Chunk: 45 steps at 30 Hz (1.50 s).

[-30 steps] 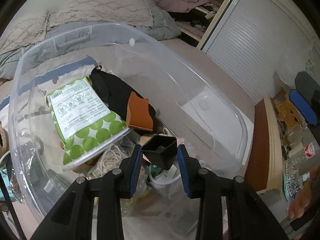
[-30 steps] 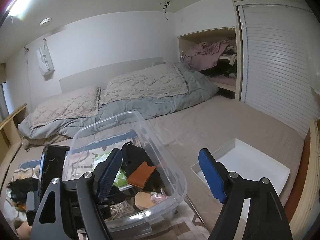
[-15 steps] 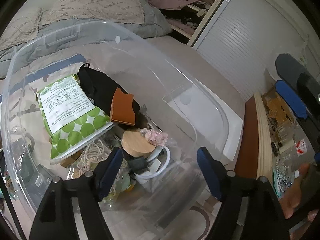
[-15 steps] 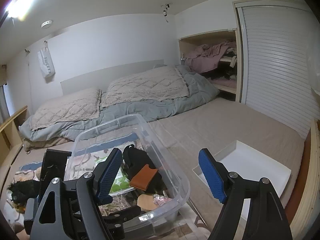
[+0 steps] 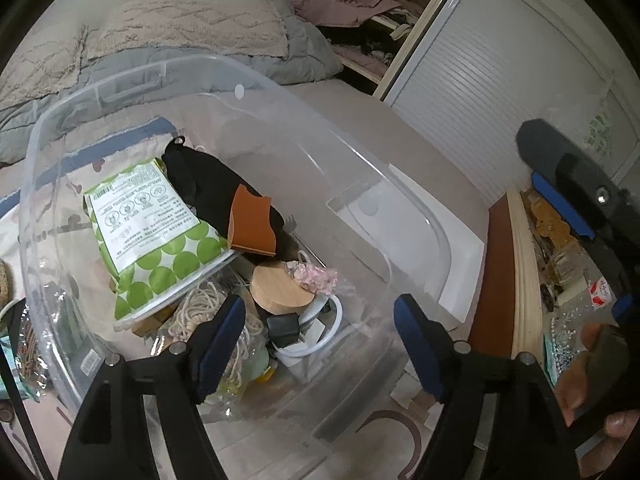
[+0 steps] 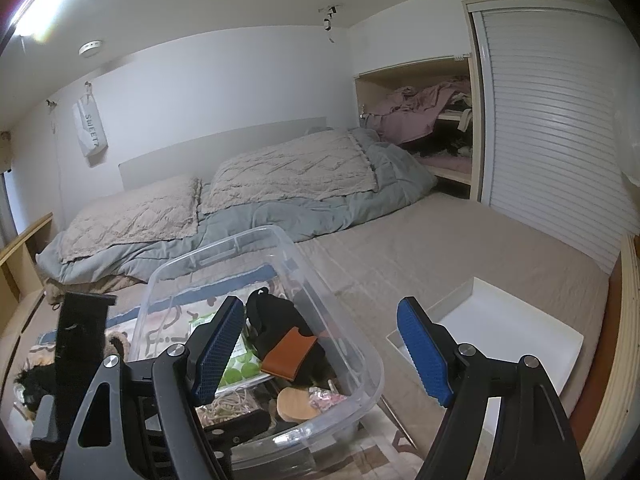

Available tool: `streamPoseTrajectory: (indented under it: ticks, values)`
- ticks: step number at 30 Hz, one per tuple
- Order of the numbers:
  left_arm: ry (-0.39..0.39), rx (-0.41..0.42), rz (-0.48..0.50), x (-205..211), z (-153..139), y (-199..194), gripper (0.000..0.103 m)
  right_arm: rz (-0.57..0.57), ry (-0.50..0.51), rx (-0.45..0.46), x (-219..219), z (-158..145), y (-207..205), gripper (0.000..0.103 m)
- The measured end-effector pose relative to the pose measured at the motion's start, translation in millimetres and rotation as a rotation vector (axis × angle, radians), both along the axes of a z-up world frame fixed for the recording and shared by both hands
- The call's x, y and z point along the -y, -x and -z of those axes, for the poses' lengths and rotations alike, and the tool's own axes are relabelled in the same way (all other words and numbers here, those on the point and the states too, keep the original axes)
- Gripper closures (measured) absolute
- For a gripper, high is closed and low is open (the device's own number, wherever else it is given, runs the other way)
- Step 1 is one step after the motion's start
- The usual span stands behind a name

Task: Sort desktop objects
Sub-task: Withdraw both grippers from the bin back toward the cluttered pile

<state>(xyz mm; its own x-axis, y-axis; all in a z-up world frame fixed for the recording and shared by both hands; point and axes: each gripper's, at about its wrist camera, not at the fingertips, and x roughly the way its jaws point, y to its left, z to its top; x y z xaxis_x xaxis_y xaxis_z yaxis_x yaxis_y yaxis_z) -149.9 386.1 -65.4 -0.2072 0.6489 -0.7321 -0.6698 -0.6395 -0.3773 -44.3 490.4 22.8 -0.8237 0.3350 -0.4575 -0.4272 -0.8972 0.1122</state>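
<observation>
1. Over the clear plastic storage bin (image 5: pixel 240 92), in the left wrist view, the left gripper (image 5: pixel 320 320) has let go: its jaws, closed on a small black plastic cup a second ago, now stand wide and empty. The cup (image 5: pixel 283 329) lies among the clutter below, so that item looks sorted. Desk clutter shows at far right.
2. In the right wrist view, the right gripper (image 6: pixel 320 344) hangs wide and empty, with a white tray (image 6: pixel 520 332) beside the bin.

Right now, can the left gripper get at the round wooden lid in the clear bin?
Probably yes: the left gripper is open over the bin, though a pink object rests on the wooden lid.
</observation>
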Motion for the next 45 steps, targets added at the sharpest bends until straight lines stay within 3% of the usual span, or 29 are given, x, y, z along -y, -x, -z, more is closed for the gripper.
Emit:
streamPoseTrajectory:
  ticks: [16, 19, 24, 27, 30, 32, 33, 37, 45]
  values:
    - [-0.053, -0.142, -0.085, 34.7, -34.1, 5.3, 0.026, 0.041, 0.025, -0.004, -2.9, 1.2, 1.7, 0.024]
    - [-0.053, -0.185, -0.114, 41.6, -40.5, 6.0, 0.015, 0.044, 0.017, 0.007, -2.7, 4.0, 3.8, 0.024]
    - [-0.054, -0.239, -0.144, 53.4, -47.1, 7.9, 0.011, 0.039, 0.03, 0.011, -3.3, 6.4, 4.4, 0.024]
    - [-0.062, -0.261, -0.169, 60.7, -50.0, 9.9, 0.0, 0.037, 0.026, 0.014, -1.9, 6.9, 5.2, 0.024]
    - [-0.059, -0.297, -0.185, 66.0, -53.8, 10.7, 0.0, 0.027, 0.012, 0.024, 0.2, 8.2, 7.5, 0.024]
    - [-0.052, -0.331, -0.19, 68.0, -56.9, 9.1, 0.0, 0.024, 0.0, 0.017, 2.8, 8.7, 7.7, 0.017]
    - [-0.047, -0.353, -0.194, 69.5, -58.8, 8.1, 0.0, 0.021, -0.004, 0.012, 4.2, 8.5, 7.6, 0.0]
    - [-0.046, -0.397, -0.203, 75.5, -63.6, 7.2, 0.0, 0.006, -0.016, 0.006, 8.5, 8.5, 11.0, 0.0]
    - [-0.048, -0.407, -0.228, 88.1, -66.0, 9.9, 0.0, -0.005, -0.029, 0.016, 17.4, 10.9, 20.2, 0.0]
